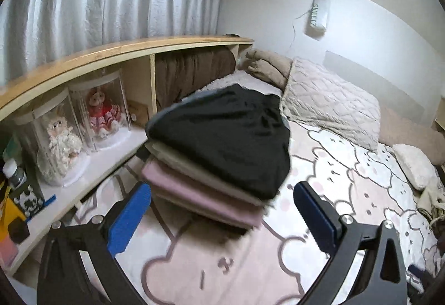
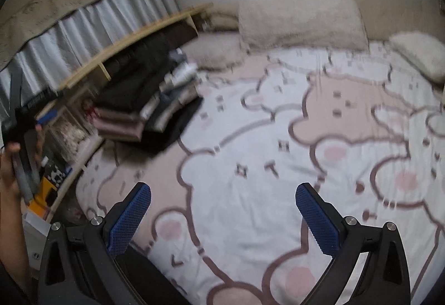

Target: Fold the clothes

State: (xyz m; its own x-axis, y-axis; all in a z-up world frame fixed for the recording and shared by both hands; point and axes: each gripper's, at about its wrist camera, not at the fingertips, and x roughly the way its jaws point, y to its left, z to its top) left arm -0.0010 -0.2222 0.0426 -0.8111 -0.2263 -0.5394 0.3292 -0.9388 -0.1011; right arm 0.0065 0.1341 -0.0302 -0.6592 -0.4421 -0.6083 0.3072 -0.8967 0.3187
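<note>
Left gripper [image 1: 222,210], jaws wide and empty, faces a stack [image 1: 205,188] of folded clothes on the bed [image 1: 347,193]. A black garment [image 1: 230,138] lies on top, over beige and mauve folded pieces; the stack sits near the shelf [image 1: 83,174] that runs along the bed's left edge. Right gripper [image 2: 222,210], jaws likewise wide and empty, looks over bare patterned bedcover; nothing lies between or just ahead of its fingers. In the right wrist view, which is blurred, the stack [image 2: 150,113] shows at the left, apparently two piles side by side, and the left gripper [image 2: 27,115] appears in the person's hand [image 2: 11,160] at the far left edge. Judged progress: several garments are folded and stacked, and no unfolded garment shows on the open cover. A crumpled pale item [image 1: 429,199] at the far right edge of the left wrist view cannot be identified, so whether any clothes remain cannot be told
</note>
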